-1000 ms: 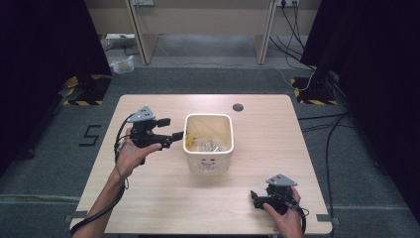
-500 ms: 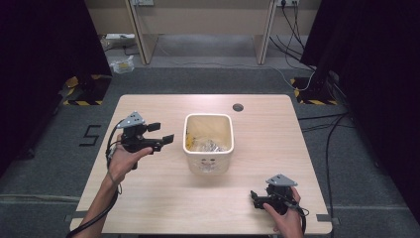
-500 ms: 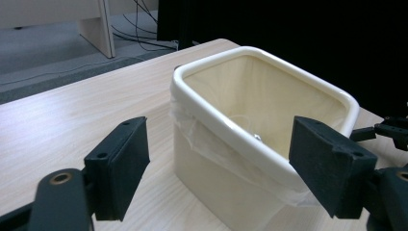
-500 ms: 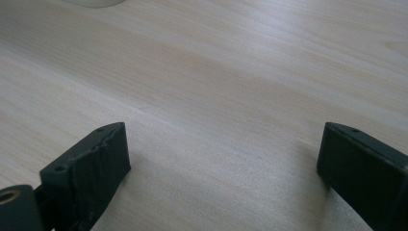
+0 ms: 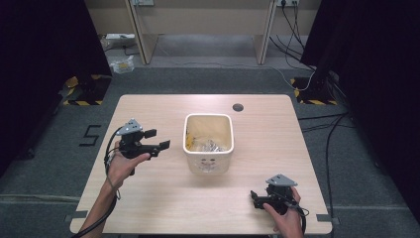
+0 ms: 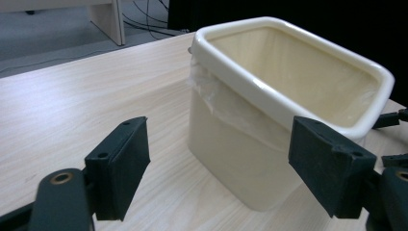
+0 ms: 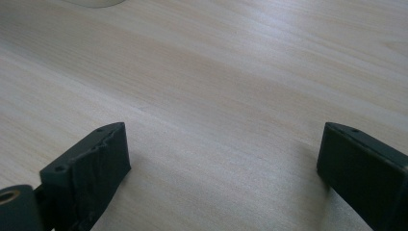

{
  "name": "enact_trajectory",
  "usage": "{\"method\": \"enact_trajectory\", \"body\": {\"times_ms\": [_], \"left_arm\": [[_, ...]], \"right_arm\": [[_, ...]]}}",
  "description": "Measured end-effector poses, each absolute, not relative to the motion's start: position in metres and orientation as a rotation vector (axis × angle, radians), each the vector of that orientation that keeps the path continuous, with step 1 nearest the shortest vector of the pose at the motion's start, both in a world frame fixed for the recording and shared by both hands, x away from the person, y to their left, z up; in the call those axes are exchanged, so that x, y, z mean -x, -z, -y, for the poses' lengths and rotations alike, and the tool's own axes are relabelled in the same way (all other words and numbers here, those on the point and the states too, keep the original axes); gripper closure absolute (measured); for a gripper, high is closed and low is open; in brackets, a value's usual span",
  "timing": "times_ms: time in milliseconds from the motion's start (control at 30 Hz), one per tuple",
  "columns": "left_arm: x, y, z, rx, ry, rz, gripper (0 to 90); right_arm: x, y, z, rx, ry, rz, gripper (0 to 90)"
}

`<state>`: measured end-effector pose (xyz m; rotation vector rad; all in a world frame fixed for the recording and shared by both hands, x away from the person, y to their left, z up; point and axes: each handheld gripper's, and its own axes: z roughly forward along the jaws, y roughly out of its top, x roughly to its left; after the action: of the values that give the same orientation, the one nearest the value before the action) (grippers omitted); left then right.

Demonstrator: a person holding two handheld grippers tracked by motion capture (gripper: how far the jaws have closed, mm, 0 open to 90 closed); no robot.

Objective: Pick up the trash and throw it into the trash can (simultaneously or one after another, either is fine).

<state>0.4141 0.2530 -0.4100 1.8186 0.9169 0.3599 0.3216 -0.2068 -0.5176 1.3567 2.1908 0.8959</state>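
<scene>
A cream bin (image 5: 208, 148) is stood upright near the middle of the table (image 5: 148, 198), mouth upward, its rounded-rectangular rim set with the long axis running from the near edge toward the far edge. A clear liner is folded over the rim and is seen as a cloudy film down the outer wall in the left gripper view (image 6: 226, 106). Crumpled, shiny scraps (image 5: 208, 145) are seen inside from the high view, but what they are cannot be made out, and the bin's floor is hidden in the left gripper view. The left gripper (image 5: 161, 140) is held above the table's left side, pointed at the bin and apart from it, with its jaws spread wide and nothing between them. The right gripper (image 5: 254, 199) is rested near the near right corner, well apart from the bin, its jaws likewise spread over bare wood. A small dark round hole (image 5: 237, 107) is set near the far edge.
</scene>
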Motion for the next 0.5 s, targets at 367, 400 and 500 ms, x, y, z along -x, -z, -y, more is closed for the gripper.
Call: {"method": "enact_trajectory", "body": {"times_ms": [367,400,500], "left_arm": [[-0.409,0.439,-0.259,-1.841,-0.35,-0.949,23.2],[-0.409,0.442,-0.26,-1.847,-0.347,-0.955,23.2],[-0.407,0.455,-0.26,-1.869,-0.338,-0.966,22.5]], "right_arm": [[-0.322,0.518,0.207,-1.357,-0.896,-2.191,4.6],[-0.322,0.518,0.207,-1.356,-0.897,-2.19,4.7],[-0.322,0.518,0.207,-1.356,-0.897,-2.19,4.6]]}}
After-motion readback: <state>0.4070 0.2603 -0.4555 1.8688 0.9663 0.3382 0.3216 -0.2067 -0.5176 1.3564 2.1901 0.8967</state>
